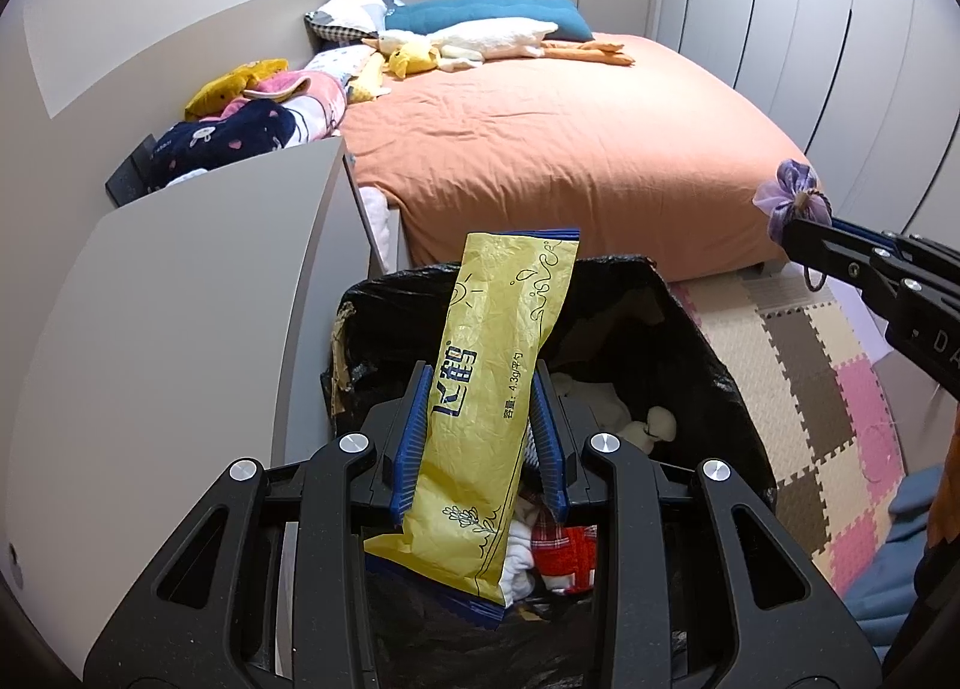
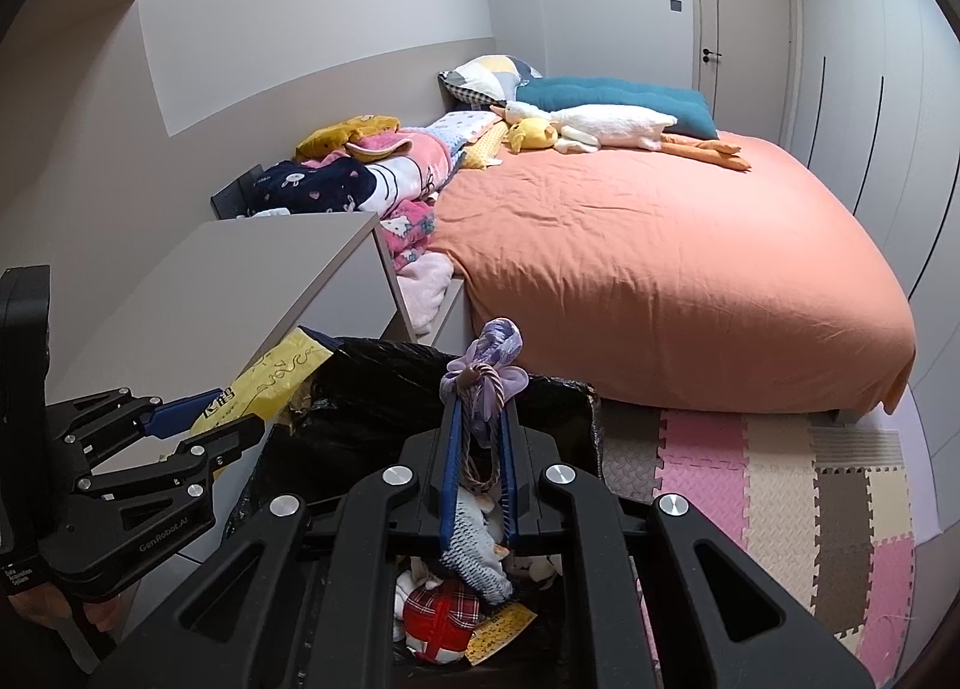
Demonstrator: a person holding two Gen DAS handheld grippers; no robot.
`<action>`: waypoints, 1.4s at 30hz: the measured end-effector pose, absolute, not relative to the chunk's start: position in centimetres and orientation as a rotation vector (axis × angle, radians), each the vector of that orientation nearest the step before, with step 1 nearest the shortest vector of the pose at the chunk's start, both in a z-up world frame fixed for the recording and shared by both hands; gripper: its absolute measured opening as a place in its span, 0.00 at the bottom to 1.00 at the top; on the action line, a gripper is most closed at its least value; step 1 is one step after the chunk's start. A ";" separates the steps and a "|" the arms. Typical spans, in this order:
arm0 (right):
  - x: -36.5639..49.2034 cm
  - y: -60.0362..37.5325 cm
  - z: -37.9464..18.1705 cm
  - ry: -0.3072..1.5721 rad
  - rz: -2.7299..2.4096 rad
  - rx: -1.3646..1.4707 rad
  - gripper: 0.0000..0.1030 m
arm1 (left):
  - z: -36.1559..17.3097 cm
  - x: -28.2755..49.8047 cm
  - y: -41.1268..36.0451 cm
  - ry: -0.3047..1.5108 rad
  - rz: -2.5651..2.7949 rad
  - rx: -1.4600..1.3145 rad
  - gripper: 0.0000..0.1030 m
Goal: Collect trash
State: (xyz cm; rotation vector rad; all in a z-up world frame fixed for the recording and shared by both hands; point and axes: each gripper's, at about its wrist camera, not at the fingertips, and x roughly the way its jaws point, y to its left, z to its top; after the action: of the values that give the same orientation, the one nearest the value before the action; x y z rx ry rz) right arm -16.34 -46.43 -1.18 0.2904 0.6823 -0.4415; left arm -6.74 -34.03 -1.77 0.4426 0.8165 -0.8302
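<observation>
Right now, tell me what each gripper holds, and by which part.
The left gripper clamps the yellow packet across its middle. The right gripper pinches the purple bow by its cord, just under the knot, over the bin.

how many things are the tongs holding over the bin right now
2: a yellow wrapper pinched in the left tongs, and a purple fabric flower on a cord in the right tongs, both above the black-lined bin.

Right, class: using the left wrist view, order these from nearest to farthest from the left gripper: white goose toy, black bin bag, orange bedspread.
From the left gripper:
1. Black bin bag, directly below and ahead.
2. Orange bedspread, beyond the bin.
3. White goose toy, at the bed's far end.
</observation>
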 end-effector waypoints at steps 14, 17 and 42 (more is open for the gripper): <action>-16.6 -46.5 -1.0 0.659 -0.491 0.283 0.80 | -2.7 -6.7 -33.7 0.824 -0.777 0.485 0.94; -16.6 -46.6 -1.0 0.660 -0.495 0.283 0.80 | -2.6 -6.7 -33.5 0.825 -0.777 0.473 0.94; -15.9 -45.9 -0.8 0.661 -0.480 0.277 0.80 | -2.0 -6.7 -32.8 0.814 -0.776 0.456 0.94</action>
State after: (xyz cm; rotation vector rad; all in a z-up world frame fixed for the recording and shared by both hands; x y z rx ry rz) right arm -15.94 -45.87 -0.75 0.2772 0.6615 -0.4801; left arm -6.68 -32.78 -2.01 0.4557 0.8137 -0.7760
